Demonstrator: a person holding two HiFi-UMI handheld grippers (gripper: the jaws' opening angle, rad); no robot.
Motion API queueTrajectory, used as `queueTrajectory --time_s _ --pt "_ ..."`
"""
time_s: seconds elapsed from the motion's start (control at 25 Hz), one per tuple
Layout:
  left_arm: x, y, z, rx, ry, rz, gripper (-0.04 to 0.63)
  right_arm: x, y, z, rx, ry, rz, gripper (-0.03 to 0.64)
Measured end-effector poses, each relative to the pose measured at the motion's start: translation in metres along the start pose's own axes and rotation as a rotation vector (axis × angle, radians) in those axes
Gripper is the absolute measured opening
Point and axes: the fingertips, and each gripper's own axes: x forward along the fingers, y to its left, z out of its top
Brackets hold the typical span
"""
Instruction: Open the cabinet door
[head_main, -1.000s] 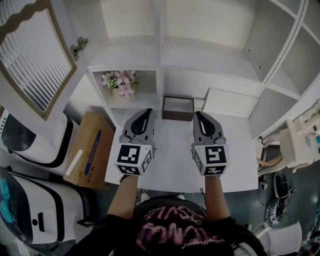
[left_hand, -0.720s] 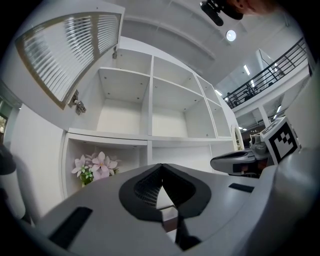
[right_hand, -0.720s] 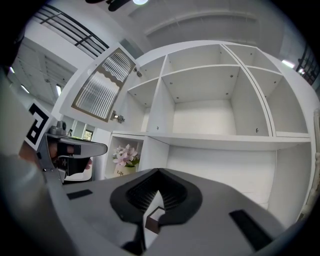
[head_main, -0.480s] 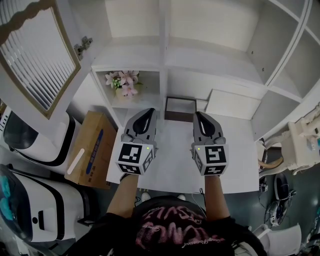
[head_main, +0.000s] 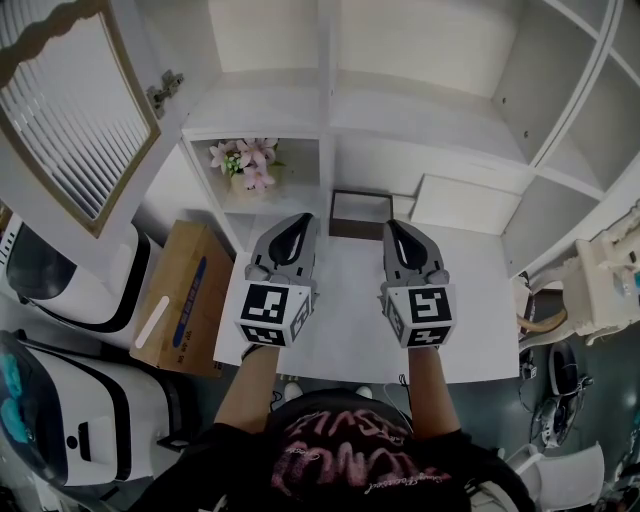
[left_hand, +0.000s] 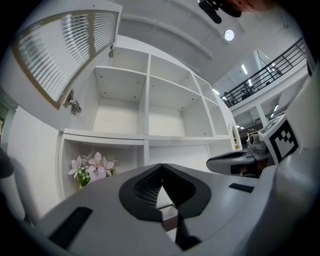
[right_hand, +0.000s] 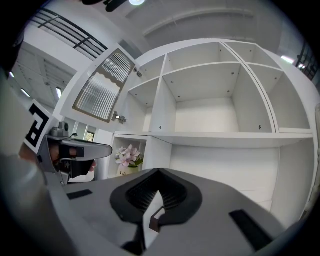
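left claw (head_main: 299, 218): jaws together, level | right claw (head_main: 391, 224): jaws together, level

A white tabletop (head_main: 345, 325) fills the middle of the head view and runs up to a white shelf unit (head_main: 330, 110) at twelve o'clock. At the tabletop's twelve o'clock edge, against the unit, stands a small dark brown box (head_main: 358, 214) with its open side up. Just beside that box, at three o'clock of it, lies a flat white block (head_main: 460, 205). In the unit's low left compartment, at eleven o'clock from the tabletop's middle, a pot of pink flowers (head_main: 243, 163) stands on the compartment's bottom board. On the floor (head_main: 612, 352), a cardboard box (head_main: 178, 300) sits at nine o'clock, just beside the tabletop's left edge.
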Motion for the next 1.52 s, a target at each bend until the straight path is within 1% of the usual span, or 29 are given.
queueTrajectory --time_s 0.08,0.32,1.04,1.52 --pt "-0.0006 0.0004 -0.0011 -0.004 0.001 0.0 0.015 0.0001 0.0018 -0.0016 -0.011 0.006 0.001 0.014" --pt "-0.0013 0.0014 -0.0061 -0.016 0.008 -0.001 0.015 -0.0002 0.0019 -0.004 0.006 0.01 0.005 0.014" --pt "-0.0033 0.003 -0.0065 -0.004 0.01 0.007 0.015 -0.0002 0.006 -0.005 0.008 0.009 0.007 0.014" --pt "-0.0008 -0.0015 -0.0052 -0.004 0.005 -0.005 0.015 -0.0004 0.0047 -0.0058 0.005 0.011 0.002 0.014"
